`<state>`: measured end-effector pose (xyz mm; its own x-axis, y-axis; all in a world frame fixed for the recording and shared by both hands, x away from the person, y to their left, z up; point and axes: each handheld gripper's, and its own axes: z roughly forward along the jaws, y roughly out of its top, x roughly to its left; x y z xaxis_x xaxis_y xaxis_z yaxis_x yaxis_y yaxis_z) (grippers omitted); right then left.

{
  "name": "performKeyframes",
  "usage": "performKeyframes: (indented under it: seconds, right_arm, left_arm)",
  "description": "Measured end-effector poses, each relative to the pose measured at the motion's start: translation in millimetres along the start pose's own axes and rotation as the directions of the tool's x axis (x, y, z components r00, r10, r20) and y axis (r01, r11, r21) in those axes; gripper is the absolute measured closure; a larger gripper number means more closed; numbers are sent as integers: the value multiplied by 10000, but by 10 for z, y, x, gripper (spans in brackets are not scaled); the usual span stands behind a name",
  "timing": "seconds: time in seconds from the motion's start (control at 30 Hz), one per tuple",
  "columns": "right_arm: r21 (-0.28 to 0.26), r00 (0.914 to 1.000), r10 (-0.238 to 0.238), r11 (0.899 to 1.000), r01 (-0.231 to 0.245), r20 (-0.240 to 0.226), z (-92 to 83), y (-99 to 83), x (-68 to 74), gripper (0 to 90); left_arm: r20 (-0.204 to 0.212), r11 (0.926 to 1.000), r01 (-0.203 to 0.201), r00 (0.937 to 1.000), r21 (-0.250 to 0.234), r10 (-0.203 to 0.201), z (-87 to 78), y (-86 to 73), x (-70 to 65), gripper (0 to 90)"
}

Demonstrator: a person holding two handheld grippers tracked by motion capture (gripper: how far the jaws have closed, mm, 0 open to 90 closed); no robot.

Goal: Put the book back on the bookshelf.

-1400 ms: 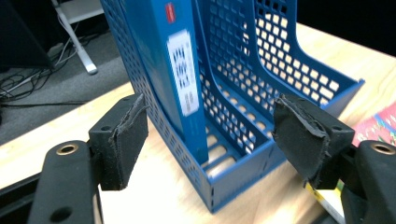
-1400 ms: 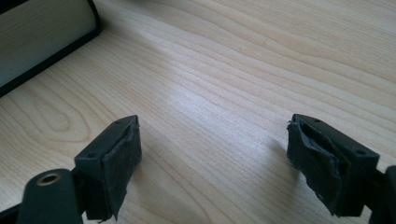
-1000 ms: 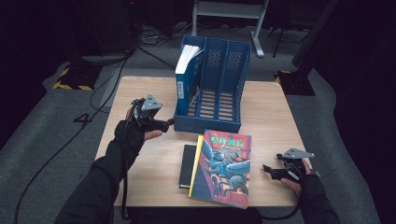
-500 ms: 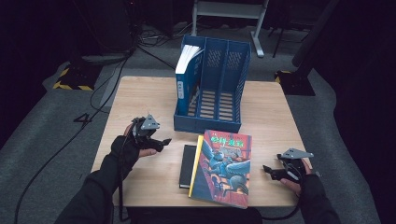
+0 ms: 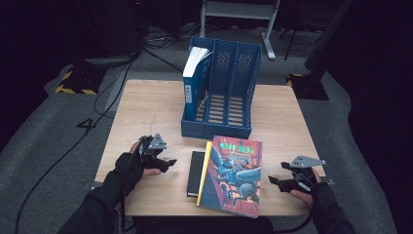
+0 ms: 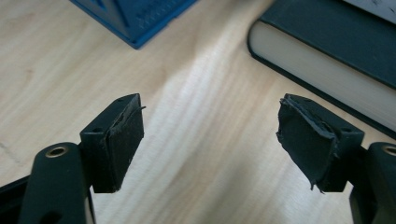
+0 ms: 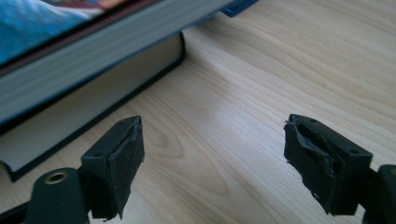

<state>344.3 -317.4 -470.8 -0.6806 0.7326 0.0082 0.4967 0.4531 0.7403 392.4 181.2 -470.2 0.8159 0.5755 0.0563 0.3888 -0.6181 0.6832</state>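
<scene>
Table (image 5: 146,107): light wood, bare between my two grippers and the books. Blue file rack (image 5: 221,92) stands at the far middle, three slots; a white-paged book with a blue spine (image 5: 194,83) stands upright in its leftmost slot, the other two slots hold nothing. A corner of the rack's base (image 6: 140,18) shows at the top of the left gripper view.

Work items: two books stacked near the front edge. The colourful book (image 5: 233,174) lies flat on top, cover up, blue-toned illustration, yellow strip along its left side. The black book (image 5: 196,171) lies flat under it, sticking out to the left; cream page edges (image 6: 317,79) face my left gripper.

Left gripper (image 5: 168,165): low over the table, just left of the black book, jaws spread wide, nothing between the pads (image 6: 123,144), only bare wood.

Right gripper (image 5: 273,181): just right of the stack, pointing at it. Jaws have just been closing slightly but stand apart, nothing between them. Both books' page edges (image 7: 93,70) sit ahead and to the left in the right gripper view, not touched.
</scene>
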Motion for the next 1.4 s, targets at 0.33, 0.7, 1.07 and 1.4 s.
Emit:
performKeyframes:
  seconds: [0.33,0.7,1.07,1.4]
  right_arm:
    - [-239,9967,-89,9997,70,-812,-162,184,154,201]
    - [145,9881,-597,9979,624,-1418,-169,316,385,193]
    - [587,9768,-585,9957,720,-2060,-97,433,498,188]
    - [1265,9601,-321,9895,697,-2777,38,516,482,161]
  left_arm:
    - [447,9964,-728,9965,427,709,42,-104,-231,222]
    - [1019,9965,-726,9925,423,680,-52,-267,-381,210]
    - [1516,9918,-1031,9843,751,909,5,-313,-431,187]
    - [1767,9969,-789,9812,-3,778,41,-408,-360,146]
